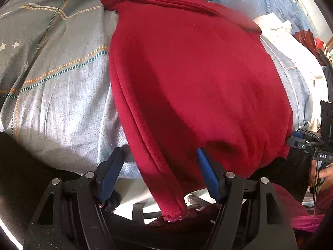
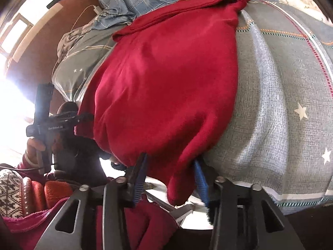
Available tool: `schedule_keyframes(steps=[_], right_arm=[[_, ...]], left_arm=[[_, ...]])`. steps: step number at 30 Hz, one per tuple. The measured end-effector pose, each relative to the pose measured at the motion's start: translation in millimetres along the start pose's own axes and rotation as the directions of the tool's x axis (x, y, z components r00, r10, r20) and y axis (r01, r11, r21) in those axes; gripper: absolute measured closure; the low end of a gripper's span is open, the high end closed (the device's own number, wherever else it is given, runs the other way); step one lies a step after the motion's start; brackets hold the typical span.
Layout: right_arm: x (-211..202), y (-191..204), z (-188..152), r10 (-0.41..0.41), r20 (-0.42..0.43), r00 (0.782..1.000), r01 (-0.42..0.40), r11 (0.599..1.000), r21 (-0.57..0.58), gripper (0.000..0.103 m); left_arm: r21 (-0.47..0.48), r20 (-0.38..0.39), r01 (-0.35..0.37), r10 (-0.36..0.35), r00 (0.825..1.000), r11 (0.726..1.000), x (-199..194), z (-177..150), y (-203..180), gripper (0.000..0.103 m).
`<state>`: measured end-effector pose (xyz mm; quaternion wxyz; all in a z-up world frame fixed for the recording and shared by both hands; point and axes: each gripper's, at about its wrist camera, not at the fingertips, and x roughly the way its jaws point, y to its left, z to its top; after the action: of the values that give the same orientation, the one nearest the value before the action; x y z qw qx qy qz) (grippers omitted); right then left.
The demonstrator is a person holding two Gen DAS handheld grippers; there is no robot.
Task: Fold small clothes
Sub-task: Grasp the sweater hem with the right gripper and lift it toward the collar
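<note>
While bedsheet (image 1: 58, 104) supports it, garment (image 1: 187, 73) hangs

garment (image 1: 187, 73): red fuzzy matt knit | bedsheet (image 1: 62, 104): woven matt cloth

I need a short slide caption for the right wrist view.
Red garment on a starred bedsheet, its near corner between the right gripper.

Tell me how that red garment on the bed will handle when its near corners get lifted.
The red garment will probably flop and sag: its near edge already droops in soft folds off the bed. It looks like thick fleece, so likely easy to pinch without slipping. The layered left edge may separate when raised.
</note>
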<state>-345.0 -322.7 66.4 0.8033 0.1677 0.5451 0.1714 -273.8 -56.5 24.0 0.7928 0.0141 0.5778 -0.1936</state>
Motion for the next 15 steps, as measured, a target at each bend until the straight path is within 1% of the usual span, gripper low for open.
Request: schedule_keyframes(steps=[1, 2, 3, 4, 5, 6, 7, 8, 9, 11, 12, 15], right_arm=[[-0.5, -1.3, 0.3, 0.0, 0.009, 1.0, 0.0, 1.0, 0.007, 0.09], [-1.1, -2.3, 0.7, 0.0, 0.014, 1.0, -0.001, 1.0, 0.016, 0.092], [-2.8, -4.3, 2.2, 0.013, 0.022, 1.0, -0.014, 1.0, 0.026, 0.093], [-5.0, -5.0, 3.8, 0.023, 0.029, 0.999, -0.024, 0.999, 0.027, 0.094], [-7.9, -3.2, 5.7, 0.028, 0.045, 0.999, -0.029, 0.999, 0.025, 0.094], [-13.0, -1.5, 9.6, 0.037, 0.063, 0.997, -0.038, 0.999, 0.013, 0.094], [-17.3, 1.8, 13.1, 0.046, 0.078, 0.996, -0.046, 0.999, 0.005, 0.094], [-21.6, 4.2, 16.5, 0.051, 0.095, 0.994, -0.052, 0.999, 0.002, 0.094], [-29.6, 5.7, 23.2, 0.067, 0.121, 0.99, -0.068, 0.998, 0.0, 0.094], [-42.2, 7.6, 33.5, 0.095, 0.163, 0.982, -0.096, 0.995, -0.001, 0.095], [-51.8, 8.3, 41.3, 0.111, 0.201, 0.973, -0.113, 0.994, 0.002, 0.095], [-73.5, 7.7, 61.9, 0.15, 0.274, 0.95, -0.161, 0.987, 0.017, 0.095]], left_arm=[[0.002, -0.001, 0.0, 0.0, 1.0, 1.0, -0.1, 0.0, 0.4, 0.032], [0.003, 0.0, -0.003, 0.003, 1.0, 1.0, 0.2, -0.3, -0.9, 0.032], [0.0, 0.006, -0.015, 0.015, 1.0, 1.0, -0.5, -0.7, -2.9, 0.039], [0.0, 0.013, -0.036, 0.036, 0.999, 0.999, -0.8, -0.5, -2.0, 0.057], [0.006, 0.02, -0.06, 0.059, 0.998, 0.998, -1.5, 0.0, -1.5, 0.069], [0.015, 0.022, -0.057, 0.057, 0.998, 0.998, -3.2, 0.8, -1.2, 0.093], [0.013, 0.013, -0.031, 0.031, 0.999, 0.999, -5.5, 2.8, 2.6, 0.097], [0.007, 0.01, -0.013, 0.013, 1.0, 1.0, -7.8, 4.5, 4.5, 0.097], [0.009, 0.015, 0.021, -0.021, 1.0, 1.0, -12.8, 8.2, 7.1, 0.098], [-0.005, 0.034, 0.065, -0.065, 0.997, 0.998, -23.2, 16.0, 12.8, 0.098], [-0.015, 0.053, 0.101, -0.1, 0.994, 0.995, -31.4, 22.6, 17.0, 0.098], [-0.034, 0.11, 0.167, -0.163, 0.98, 0.985, -47.7, 42.6, 26.6, 0.098]])
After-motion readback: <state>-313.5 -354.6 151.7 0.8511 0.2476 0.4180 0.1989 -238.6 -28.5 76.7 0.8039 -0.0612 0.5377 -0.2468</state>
